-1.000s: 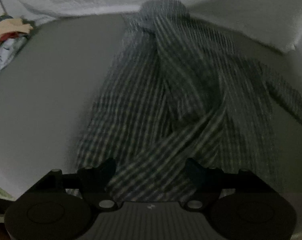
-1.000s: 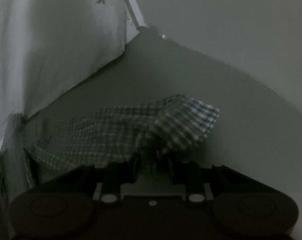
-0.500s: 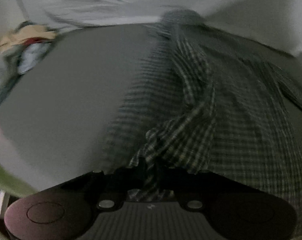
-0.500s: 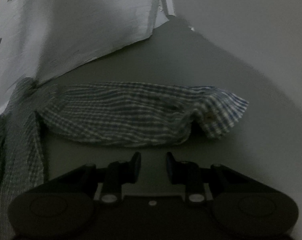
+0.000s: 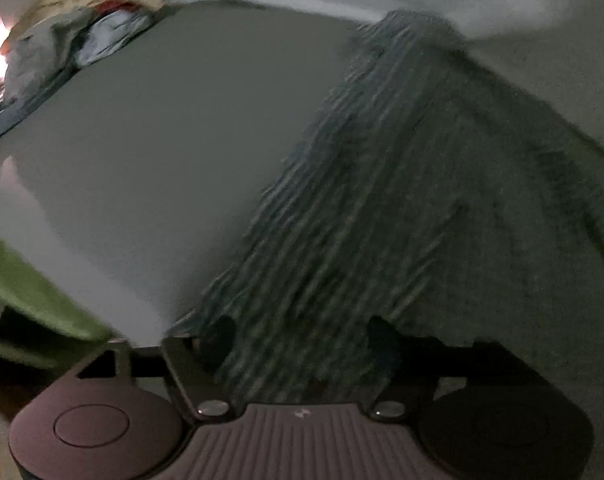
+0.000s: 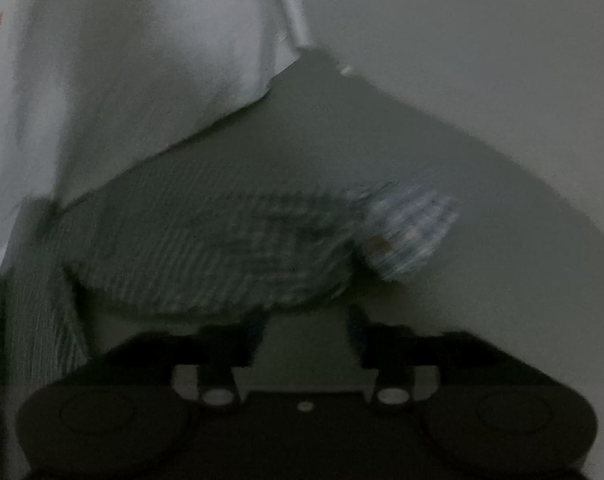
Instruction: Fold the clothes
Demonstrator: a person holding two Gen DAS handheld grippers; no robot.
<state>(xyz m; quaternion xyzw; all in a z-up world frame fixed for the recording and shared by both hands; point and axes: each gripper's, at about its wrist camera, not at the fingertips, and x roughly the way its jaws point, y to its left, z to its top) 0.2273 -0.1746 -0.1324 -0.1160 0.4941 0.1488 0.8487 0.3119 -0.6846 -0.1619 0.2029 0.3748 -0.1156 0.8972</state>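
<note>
Jaws on both grippers stood open, and neither pair had hold of anything. On the left gripper they were spread wide, with the near edge of the checked shirt lying in the gap between them, under the fingers rather than pinched. On the right gripper the gap was narrower and showed only bare grey surface; the shirt's sleeve lay just ahead of the fingertips and a little to the left of them, whether touching the left finger or just clear of it I could not tell (both views were smeared by motion and very dim).

By size, the grey surface came first: a broad, flat sheet carrying everything, filling most of the left wrist view. Along its far edge hung a white cloth printed with small orange marks, rising like a curtain at the left of the right wrist view. The shirt was next, spread from the left jaws away toward the white cloth, its far end bunched where it met that cloth. Its sleeve stretched across the right wrist view, ending at the right in a paler, turned-back cuff.

At the far left corner of the left wrist view sat a heap of mixed clothes, well apart from the shirt. A strip of green fabric showed at the near left edge.
</note>
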